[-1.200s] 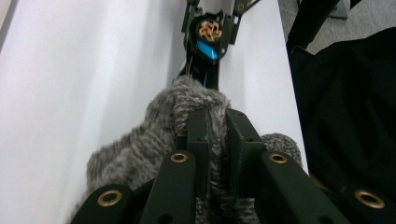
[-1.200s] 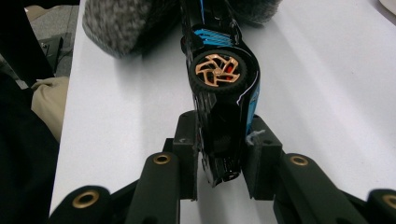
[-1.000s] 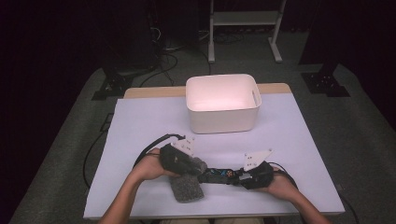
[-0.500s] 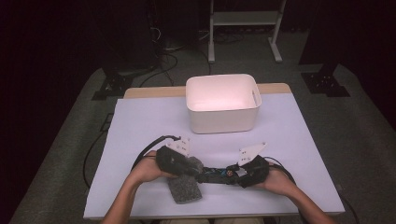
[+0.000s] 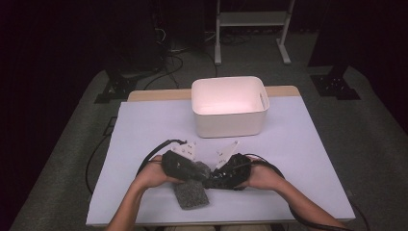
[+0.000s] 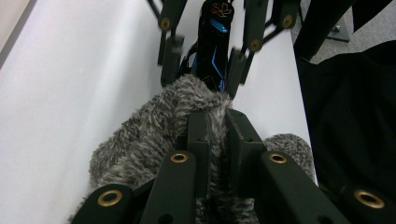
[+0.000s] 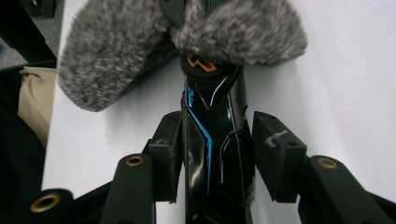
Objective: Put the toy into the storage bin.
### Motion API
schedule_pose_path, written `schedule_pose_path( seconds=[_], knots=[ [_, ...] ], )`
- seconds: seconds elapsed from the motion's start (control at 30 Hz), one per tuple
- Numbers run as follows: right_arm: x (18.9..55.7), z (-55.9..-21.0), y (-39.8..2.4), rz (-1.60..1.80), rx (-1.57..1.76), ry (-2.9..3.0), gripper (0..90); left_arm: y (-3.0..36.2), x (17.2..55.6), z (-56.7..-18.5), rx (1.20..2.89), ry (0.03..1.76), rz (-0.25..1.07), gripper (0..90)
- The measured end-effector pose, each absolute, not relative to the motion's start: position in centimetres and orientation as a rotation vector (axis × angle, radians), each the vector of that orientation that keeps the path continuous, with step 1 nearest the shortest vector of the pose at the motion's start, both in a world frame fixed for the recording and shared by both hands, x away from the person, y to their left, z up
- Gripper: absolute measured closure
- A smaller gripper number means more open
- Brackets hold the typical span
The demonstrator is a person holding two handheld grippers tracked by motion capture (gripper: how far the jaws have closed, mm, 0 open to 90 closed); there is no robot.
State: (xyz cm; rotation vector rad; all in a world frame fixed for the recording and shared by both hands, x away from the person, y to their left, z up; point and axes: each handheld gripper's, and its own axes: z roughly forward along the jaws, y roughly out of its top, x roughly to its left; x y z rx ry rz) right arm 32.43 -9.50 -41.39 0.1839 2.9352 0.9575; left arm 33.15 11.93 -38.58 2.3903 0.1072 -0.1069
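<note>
Two grippers meet nose to nose at the table's near edge. The left gripper (image 6: 215,140) pinches the grey furry cover (image 6: 154,135) tight. The right gripper (image 7: 217,154) has just been opening; its jaws stand apart, straddling the black blue-lined rod (image 7: 210,135) without pressing it. The rod's long axis runs straight between them, its tip buried in fur.

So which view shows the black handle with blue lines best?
The right gripper view: the black handle runs up between the open jaws to the grey furry cover. The left gripper view shows its far end; the high view barely shows it.
</note>
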Motion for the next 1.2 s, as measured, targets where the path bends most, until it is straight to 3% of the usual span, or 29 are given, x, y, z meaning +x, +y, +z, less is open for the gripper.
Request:
schedule_pose_path(
  seconds=[0.43,0.6,0.73,0.93,1.2],
  knots=[
    [32.0,-41.8,-11.4,0.989,0.208,2.917,55.5,12.3,33.3,-39.4,2.396,0.137,-0.124,80.4],
    [32.2,-41.8,-12.5,1.001,0.279,2.942,52.6,11.6,33.5,-40.6,2.402,0.137,-0.158,80.3],
    [32.1,-42.0,-12.2,0.948,0.265,2.956,50.3,11.2,33.6,-40.7,2.391,0.134,-0.151,80.3],
    [32.2,-42.0,-11.0,0.891,0.236,2.963,54.5,11.1,33.6,-40.4,2.382,0.133,-0.151,82.0],
    [32.1,-41.9,-11.2,1.038,0.241,2.895,55.8,12.1,33.4,-38.9,2.354,0.156,-0.106,82.9]
  ],
)
